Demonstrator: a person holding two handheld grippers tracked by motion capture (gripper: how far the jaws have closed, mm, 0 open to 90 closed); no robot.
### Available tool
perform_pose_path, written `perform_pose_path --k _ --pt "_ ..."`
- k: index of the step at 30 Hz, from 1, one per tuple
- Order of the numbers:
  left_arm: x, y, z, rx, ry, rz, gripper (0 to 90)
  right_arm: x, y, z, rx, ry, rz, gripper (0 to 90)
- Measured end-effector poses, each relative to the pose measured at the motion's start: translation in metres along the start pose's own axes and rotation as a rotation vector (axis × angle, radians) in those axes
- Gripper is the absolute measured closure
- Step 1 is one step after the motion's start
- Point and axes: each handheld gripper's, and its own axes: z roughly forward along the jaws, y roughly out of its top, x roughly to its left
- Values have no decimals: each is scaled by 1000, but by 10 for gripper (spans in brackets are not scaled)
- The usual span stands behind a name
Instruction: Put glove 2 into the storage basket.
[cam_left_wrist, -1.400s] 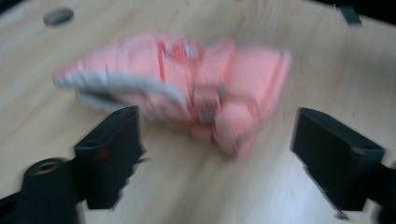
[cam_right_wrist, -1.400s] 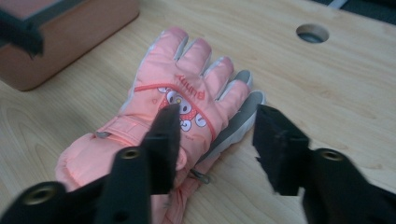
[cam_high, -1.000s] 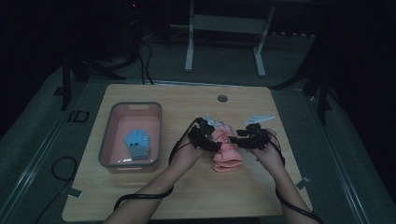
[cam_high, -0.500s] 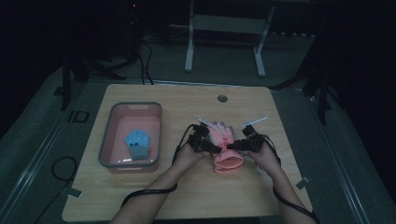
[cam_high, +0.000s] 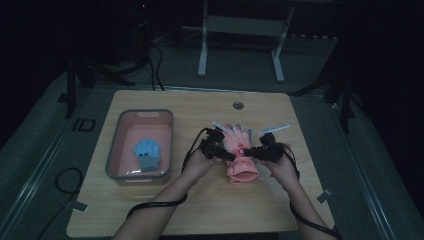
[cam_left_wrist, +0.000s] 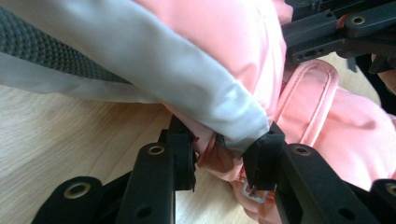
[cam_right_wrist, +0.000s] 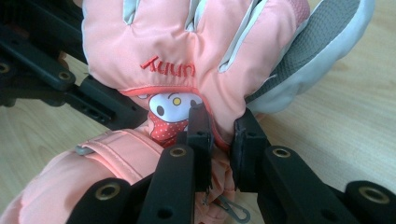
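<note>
- Both tongs have just been closing, now clamped on pink glove (cam_high: 241, 157): left tongs (cam_left_wrist: 224, 151) pinch one side, right tongs (cam_right_wrist: 223, 133) the other.
- Glove lies on table (cam_high: 300, 120), right of grey bin (cam_high: 114, 150) holding blue glove (cam_high: 147, 153).

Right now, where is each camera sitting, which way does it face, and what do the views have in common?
High view: fixed above the person's side, facing forward and down on the table; forearms, left gripper and right gripper show.
Left gripper view: rides the left gripper, looking along its jaws pinching the pink glove.
Right gripper view: rides the right gripper, jaws pinching the glove.
Shared: the pink glove, in all three.
</note>
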Motion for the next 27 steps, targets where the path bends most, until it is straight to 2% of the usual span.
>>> perform_pose_path --k 6,13,19,27 --pt "-8 5 -26 5 15 40 686 14 10 -13 -42 19 -8 798" --pt "-12 10 -55 3 55 80 685 34 27 -20 -85 7 -26 798" --pt "-10 8 -78 11 76 91 685 48 39 -18 -100 33 -46 798" --pt "-4 6 -111 26 124 105 685 70 59 -10 -117 53 -71 798"
